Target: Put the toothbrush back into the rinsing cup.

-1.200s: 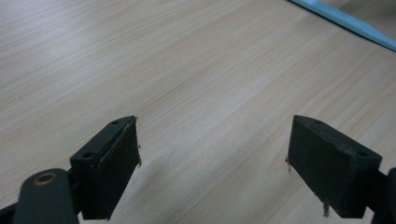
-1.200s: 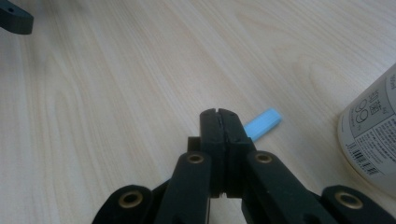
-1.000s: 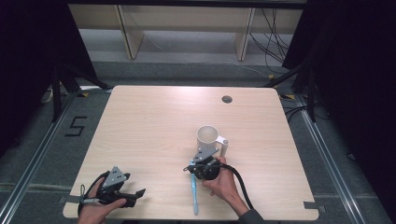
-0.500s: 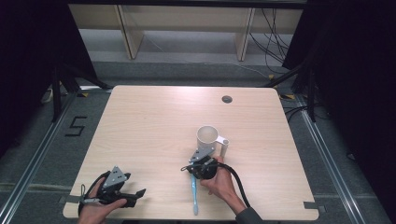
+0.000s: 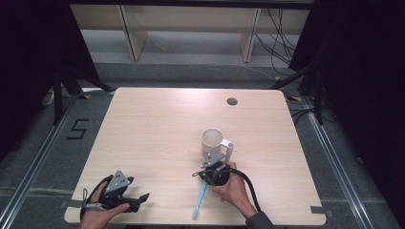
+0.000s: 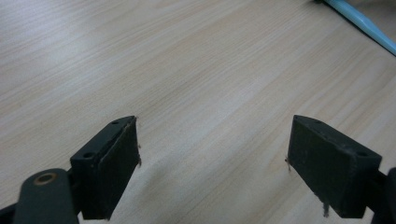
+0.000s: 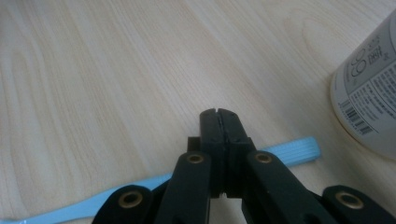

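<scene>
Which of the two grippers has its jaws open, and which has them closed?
The left gripper is open: its jaws stand wide apart over bare table. The right gripper is closed, jaws pressed together above the blue toothbrush.

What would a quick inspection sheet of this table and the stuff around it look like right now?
Surface: pale wooden table, with a small round hole near the far edge.
Job's things: white mug standing upright; light blue toothbrush lying flat on the wood, passing under the right gripper.
Clutter: nothing seen.
Grippers: left gripper open, nothing between its jaws, near the table's front left corner; right gripper shut, tips together above the toothbrush, just in front of the mug.
Cables: a black cable trails from the right gripper.
Surroundings: grey floor marked with a 5; pale shelving behind.
</scene>
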`<state>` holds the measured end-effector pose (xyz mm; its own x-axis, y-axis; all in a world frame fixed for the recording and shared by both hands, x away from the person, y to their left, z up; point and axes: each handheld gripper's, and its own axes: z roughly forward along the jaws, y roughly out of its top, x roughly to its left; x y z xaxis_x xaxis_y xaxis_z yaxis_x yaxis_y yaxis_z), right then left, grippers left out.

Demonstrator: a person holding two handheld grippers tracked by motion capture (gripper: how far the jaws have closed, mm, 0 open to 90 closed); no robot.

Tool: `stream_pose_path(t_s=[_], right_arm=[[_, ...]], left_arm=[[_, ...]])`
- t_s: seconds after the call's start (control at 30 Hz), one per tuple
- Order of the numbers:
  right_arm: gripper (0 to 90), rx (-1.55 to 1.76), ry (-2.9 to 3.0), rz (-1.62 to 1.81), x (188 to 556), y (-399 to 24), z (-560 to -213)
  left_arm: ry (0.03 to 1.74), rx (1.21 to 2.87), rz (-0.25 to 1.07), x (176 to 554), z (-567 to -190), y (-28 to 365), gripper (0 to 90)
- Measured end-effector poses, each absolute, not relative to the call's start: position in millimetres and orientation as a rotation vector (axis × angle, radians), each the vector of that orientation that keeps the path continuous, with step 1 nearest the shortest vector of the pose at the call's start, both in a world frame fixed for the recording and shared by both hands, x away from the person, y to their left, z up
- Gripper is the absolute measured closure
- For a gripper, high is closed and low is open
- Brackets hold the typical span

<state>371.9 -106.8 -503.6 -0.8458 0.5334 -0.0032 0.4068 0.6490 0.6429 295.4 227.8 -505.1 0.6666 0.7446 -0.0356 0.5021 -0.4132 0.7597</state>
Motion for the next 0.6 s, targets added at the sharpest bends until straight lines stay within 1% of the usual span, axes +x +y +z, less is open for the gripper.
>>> stream_pose_path(t_s=[0.27,0.6], right_arm=[[90.0,0.777,2.692,0.948,370.9,-119.0,-503.9],[90.0,0.793,2.669,0.953,359.5,-136.5,-504.4]], left_arm=[[0.966,2.104,0.396,295.5,-505.9,227.5,15.9],[0.968,2.102,0.4,295.7,-506.0,227.4,15.9]])
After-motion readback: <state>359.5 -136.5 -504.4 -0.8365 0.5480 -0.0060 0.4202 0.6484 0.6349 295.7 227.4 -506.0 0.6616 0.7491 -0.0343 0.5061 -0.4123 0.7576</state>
